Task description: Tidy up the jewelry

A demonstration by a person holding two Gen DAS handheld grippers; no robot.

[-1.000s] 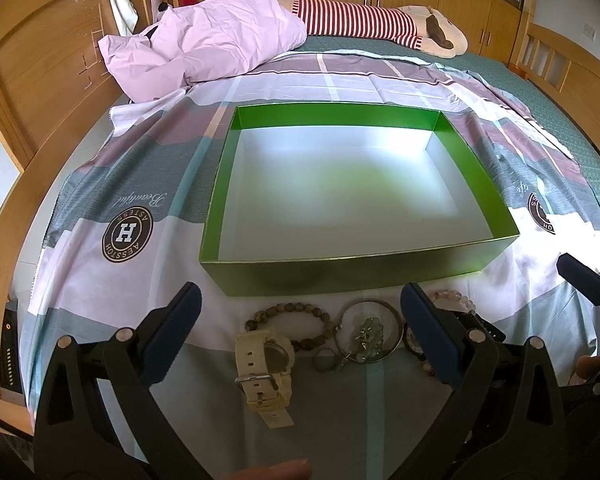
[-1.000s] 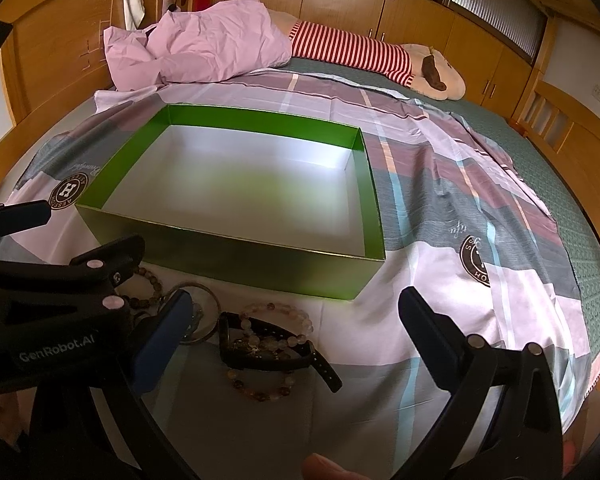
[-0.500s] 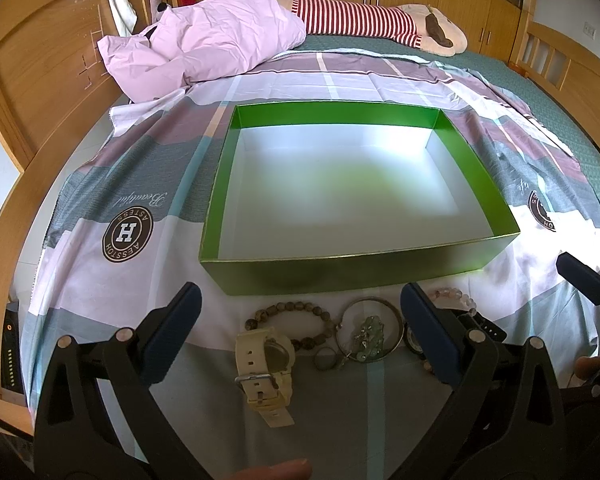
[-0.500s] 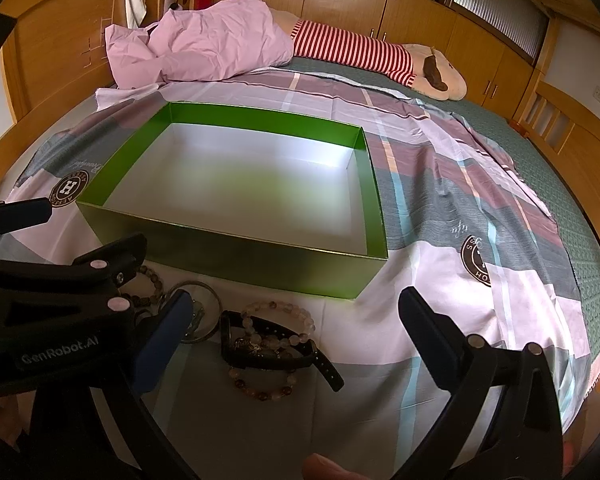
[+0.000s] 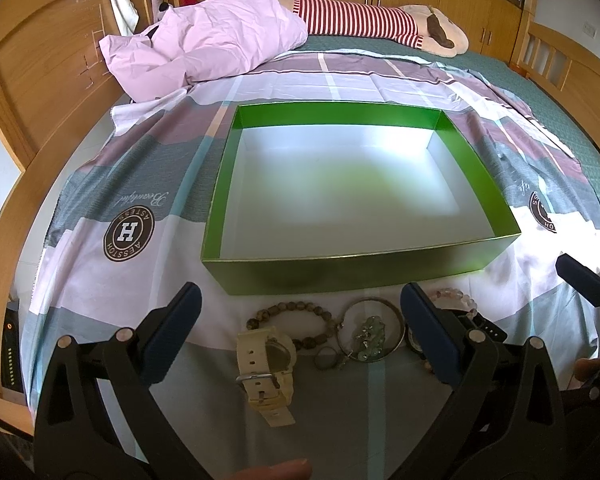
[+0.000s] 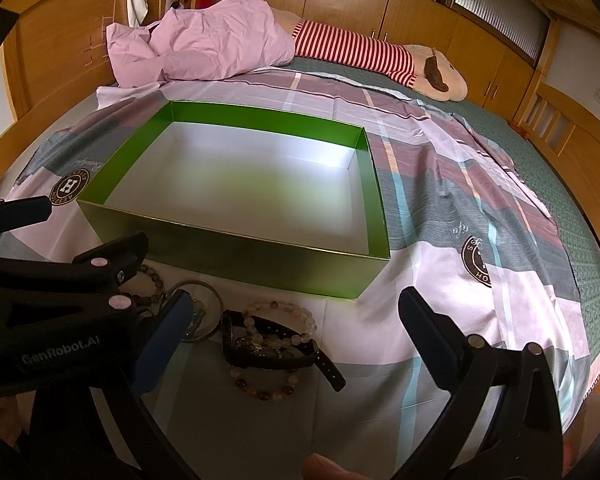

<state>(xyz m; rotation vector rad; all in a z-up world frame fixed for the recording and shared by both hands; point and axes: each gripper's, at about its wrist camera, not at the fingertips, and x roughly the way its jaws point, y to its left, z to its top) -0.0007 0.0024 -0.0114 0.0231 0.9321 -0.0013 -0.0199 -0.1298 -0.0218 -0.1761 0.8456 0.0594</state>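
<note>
Patchwork bedsheet (image 5: pixel 100 280) on a wooden-framed bed; nothing has shifted since the earlier frames. Left gripper (image 5: pixel 300 328), fingers apart, hovers over the cream strap watch (image 5: pixel 266 364); right gripper (image 6: pixel 296 332), likewise apart, over the pale beaded bracelet (image 6: pixel 278 346). The shallow green cardboard box (image 5: pixel 340 272) lies just beyond.

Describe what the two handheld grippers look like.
Both grippers, left gripper and right gripper, have black plastic frames with silver rivets and long dark-blue pads lining the jaws. White lettering reading GenRobot.AI marks the left one's side, seen from the right wrist. No cables visible.

Bed (image 5: pixel 560 92): patterned sheet (image 5: pixel 100 280), green box (image 5: pixel 340 268), jewelry (image 5: pixel 324 336)
</note>
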